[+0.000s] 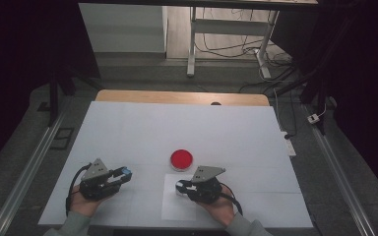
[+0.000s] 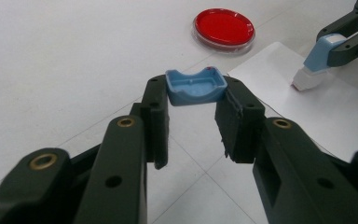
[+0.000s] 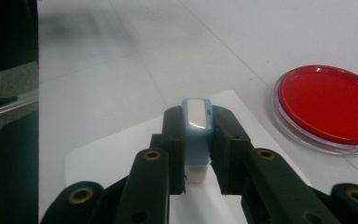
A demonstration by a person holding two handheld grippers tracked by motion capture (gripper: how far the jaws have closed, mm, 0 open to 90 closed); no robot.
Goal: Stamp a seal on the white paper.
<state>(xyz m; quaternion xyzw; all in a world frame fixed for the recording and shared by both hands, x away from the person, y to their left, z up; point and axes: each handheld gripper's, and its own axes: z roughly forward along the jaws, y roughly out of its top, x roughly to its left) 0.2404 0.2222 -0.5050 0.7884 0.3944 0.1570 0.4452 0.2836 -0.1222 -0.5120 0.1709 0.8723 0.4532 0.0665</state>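
The red ink pad (image 1: 181, 159) serves as the landmark: a round dish on the white table (image 1: 128, 132). Just on the person's side of it lies a sheet of paper (image 1: 177, 209). The right gripper (image 1: 182, 187) hangs over that sheet, its jaws clamped on a light-blue stamp (image 3: 196, 135) with the white printing face turned down (close to the paper, though contact cannot be told). Well to the left of the pad, the left gripper (image 1: 126, 173) pinches the stamp's blue cap (image 2: 196, 86) between its fingertips, hollow side up. The step in hand looks like stamping with the cap off. Next, I judge, the stamp must press squarely onto the paper, or visit the pad first.
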